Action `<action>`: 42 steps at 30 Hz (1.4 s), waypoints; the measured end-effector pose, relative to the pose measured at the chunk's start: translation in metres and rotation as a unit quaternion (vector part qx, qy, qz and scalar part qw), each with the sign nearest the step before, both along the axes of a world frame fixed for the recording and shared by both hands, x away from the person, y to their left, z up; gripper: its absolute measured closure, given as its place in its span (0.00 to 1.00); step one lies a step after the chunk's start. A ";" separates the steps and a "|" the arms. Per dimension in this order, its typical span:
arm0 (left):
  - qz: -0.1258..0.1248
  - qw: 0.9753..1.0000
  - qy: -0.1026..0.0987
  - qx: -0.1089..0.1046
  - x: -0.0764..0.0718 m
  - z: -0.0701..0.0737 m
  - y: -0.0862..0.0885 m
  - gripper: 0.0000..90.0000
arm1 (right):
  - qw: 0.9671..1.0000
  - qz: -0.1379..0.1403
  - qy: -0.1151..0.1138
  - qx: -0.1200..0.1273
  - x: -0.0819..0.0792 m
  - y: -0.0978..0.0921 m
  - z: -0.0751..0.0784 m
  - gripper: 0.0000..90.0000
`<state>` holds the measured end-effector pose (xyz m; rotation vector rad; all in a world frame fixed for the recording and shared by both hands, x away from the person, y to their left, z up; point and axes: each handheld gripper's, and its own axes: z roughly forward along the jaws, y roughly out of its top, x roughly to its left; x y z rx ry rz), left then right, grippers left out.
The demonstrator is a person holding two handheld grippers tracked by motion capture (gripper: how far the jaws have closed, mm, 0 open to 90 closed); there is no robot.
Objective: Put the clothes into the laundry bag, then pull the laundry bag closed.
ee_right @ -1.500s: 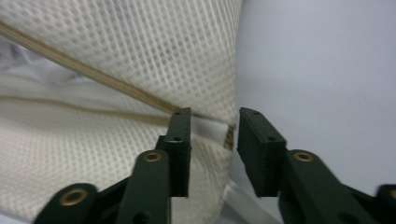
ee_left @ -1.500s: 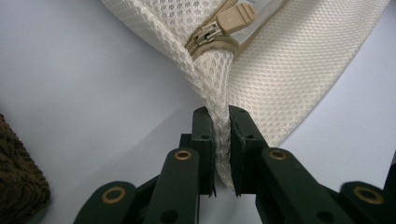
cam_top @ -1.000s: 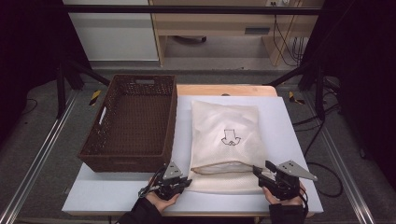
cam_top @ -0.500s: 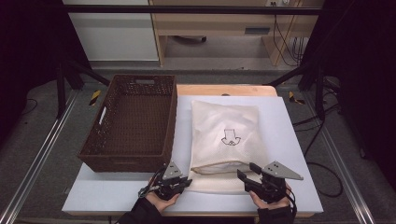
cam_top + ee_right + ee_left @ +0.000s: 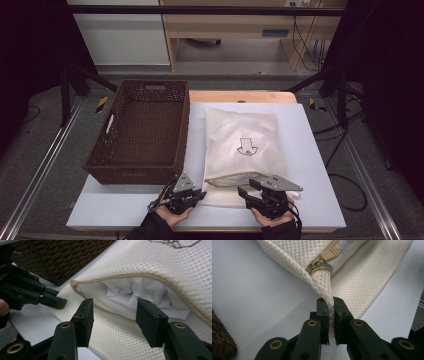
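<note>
Mesh bag [image 5: 364, 277] corner in left gripper [image 5: 331, 315]

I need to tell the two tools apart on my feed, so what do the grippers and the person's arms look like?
Both grippers are black, each with two flat, blocky jaws on link arms fastened by brass-coloured rivets. The left gripper and right gripper each carry a grey three-cornered plate on top; the right one's looks larger. A dark cable trails from the right gripper. The person wears dark sleeves.
</note>
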<state>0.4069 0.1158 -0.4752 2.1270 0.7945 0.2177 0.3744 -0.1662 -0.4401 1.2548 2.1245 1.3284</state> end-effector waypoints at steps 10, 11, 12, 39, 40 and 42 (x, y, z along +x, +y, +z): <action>0.000 1.000 -0.004 -0.001 -0.001 0.001 0.000 0.93 | 1.000 0.014 0.006 0.000 0.006 0.023 -0.005 0.55; 0.000 1.000 -0.006 0.000 -0.001 0.001 -0.001 0.93 | 1.000 0.014 0.006 0.001 0.006 0.025 -0.005 0.56; 0.001 1.000 -0.007 0.000 -0.002 0.001 -0.001 0.93 | 1.000 0.015 0.006 0.001 0.007 0.026 -0.005 0.57; -0.007 1.000 -0.016 0.005 -0.001 0.001 -0.001 0.93 | 0.998 0.044 0.034 0.021 0.025 0.062 0.002 0.76; -0.007 1.000 -0.016 0.006 -0.001 0.001 -0.001 0.93 | 0.998 0.044 0.037 0.020 0.026 0.064 0.001 0.77; -0.007 1.000 -0.017 0.007 -0.001 0.001 -0.001 0.93 | 0.998 0.046 0.045 0.023 0.029 0.066 -0.001 0.80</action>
